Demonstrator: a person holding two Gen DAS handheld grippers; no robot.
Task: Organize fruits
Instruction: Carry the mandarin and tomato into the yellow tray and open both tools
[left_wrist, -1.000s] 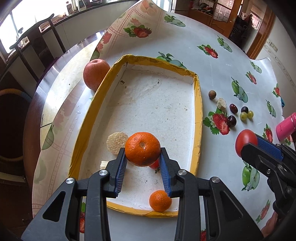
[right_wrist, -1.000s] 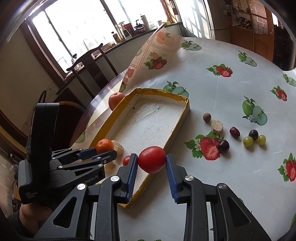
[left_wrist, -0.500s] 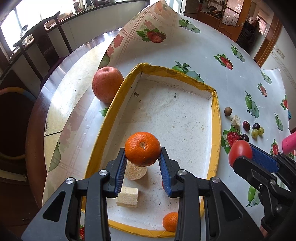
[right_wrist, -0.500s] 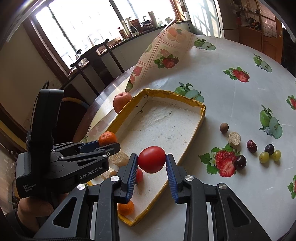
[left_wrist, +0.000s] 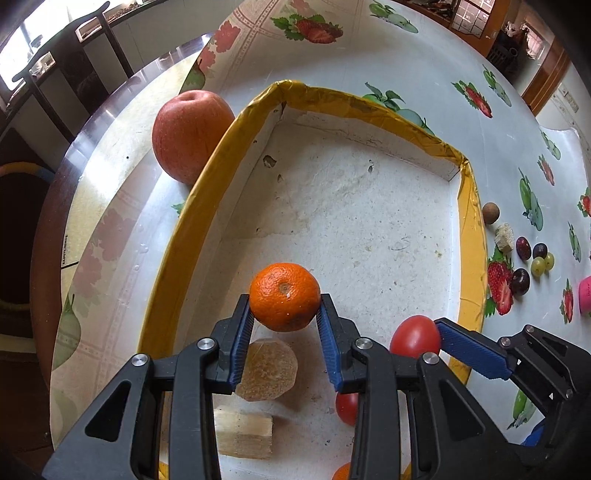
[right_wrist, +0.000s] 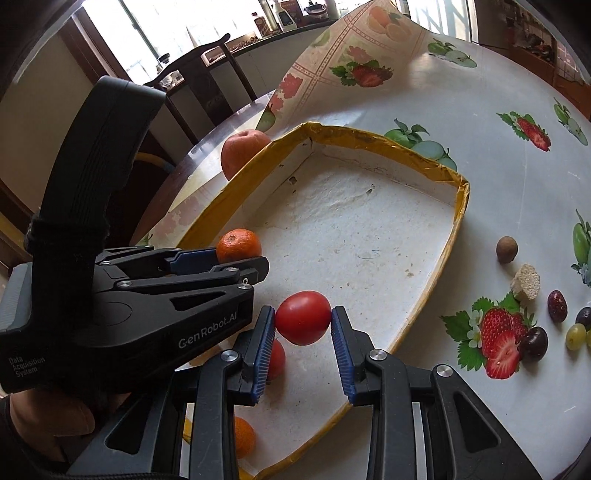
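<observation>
Left claw (left_wrist: 284, 317) pinching round orange mandarin (left_wrist: 284, 302) between blue ribbed pads, held above white foam tray with yellow taped rim (left_wrist: 471, 258). Right claw (right_wrist: 303, 328) pinching smooth red tomato (right_wrist: 303, 322), also over tray, near its front right edge. On tray floor: tan round slice (left_wrist: 267, 369), pale rectangular chunk (left_wrist: 243, 432), second red tomato (right_wrist: 277, 360), small mandarin (right_wrist: 243, 435). Large red apple (left_wrist: 190, 136) outside, touching tray's left rim. Grapes (right_wrist: 576, 334) and small pieces loose on fruit-print table (right_wrist: 498, 166) right of tray

Tray (left_wrist: 369, 229): rough matt white floor, glossy yellow tape rim. Tablecloth (right_wrist: 461, 92): smooth glossy plastic. Mandarin (left_wrist: 284, 297): dimpled peel.
</observation>
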